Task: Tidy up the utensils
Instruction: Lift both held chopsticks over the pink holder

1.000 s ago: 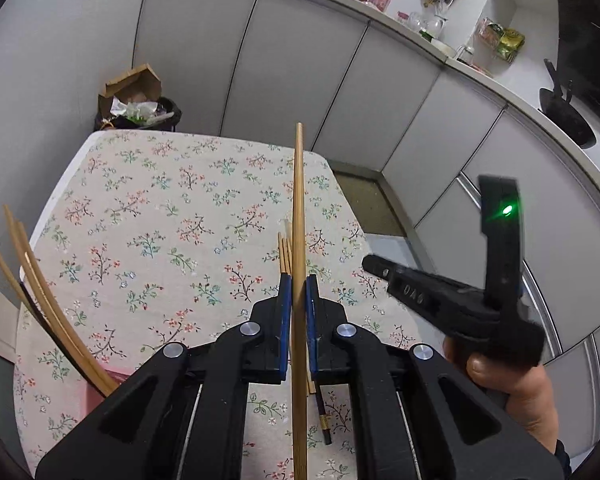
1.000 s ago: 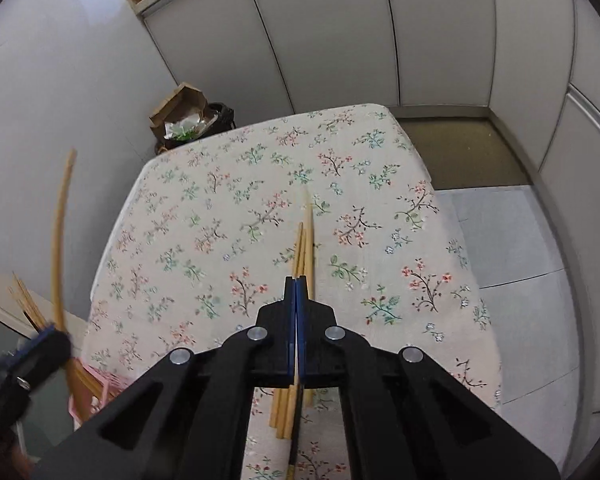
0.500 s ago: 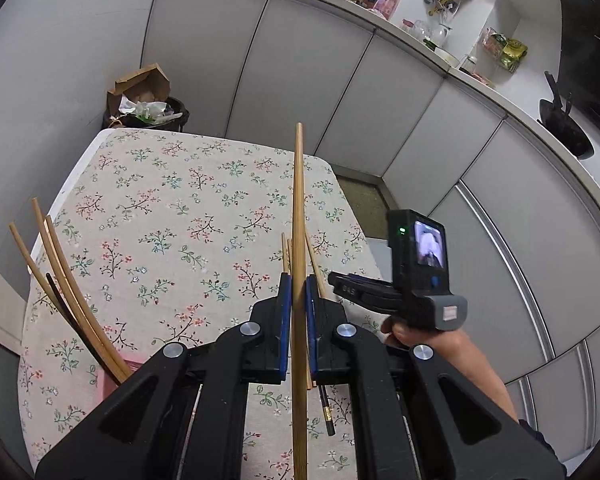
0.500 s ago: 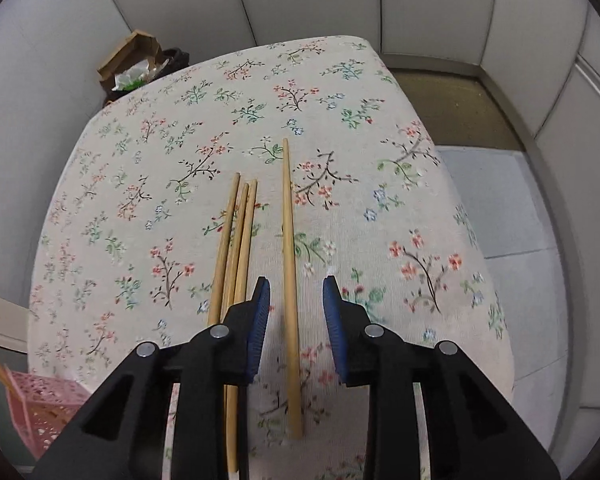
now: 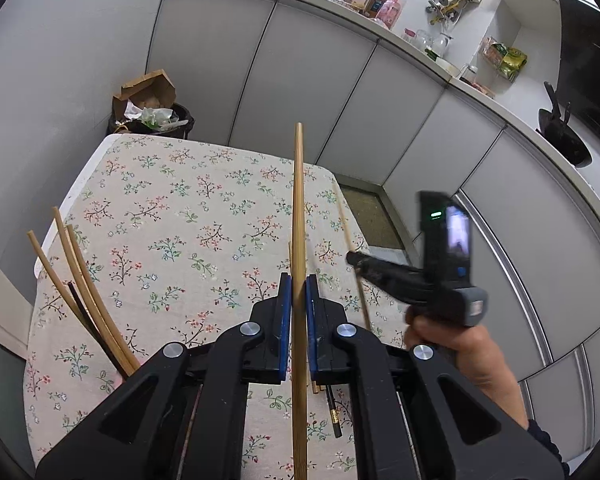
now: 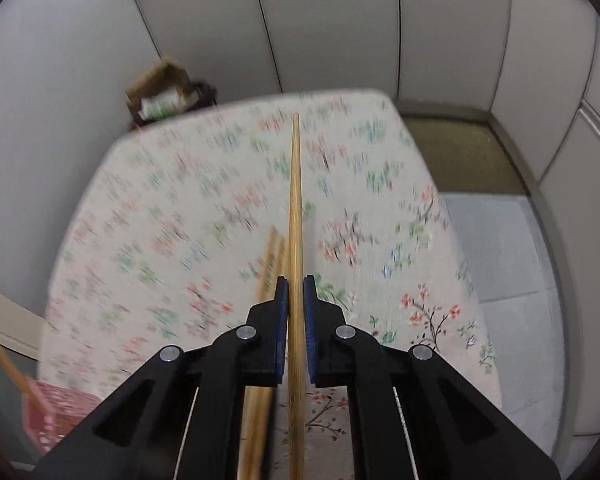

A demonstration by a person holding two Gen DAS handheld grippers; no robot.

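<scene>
My left gripper (image 5: 295, 280) is shut on a wooden chopstick (image 5: 299, 208) that points forward over the floral table (image 5: 172, 216). My right gripper (image 6: 295, 284) is shut on another wooden chopstick (image 6: 295, 200) and holds it above the table; it also shows in the left wrist view (image 5: 354, 258) with its thin chopstick (image 5: 350, 248). More wooden chopsticks (image 6: 272, 256) lie on the cloth below it. A dark chopstick (image 5: 333, 416) lies near the left gripper. Several chopsticks (image 5: 80, 280) stand in a pink basket (image 6: 56, 416) at the near left.
A black bin with a cardboard box (image 5: 150, 108) stands behind the table's far left corner. Grey cabinets (image 5: 300, 80) run along the back and right, with a cluttered counter (image 5: 440, 44) on top. A wall borders the table's left side.
My right gripper went from shut to open over a chopstick on the cloth, then shut on it and lifted it. My left gripper kept its chopstick and moved back slightly.
</scene>
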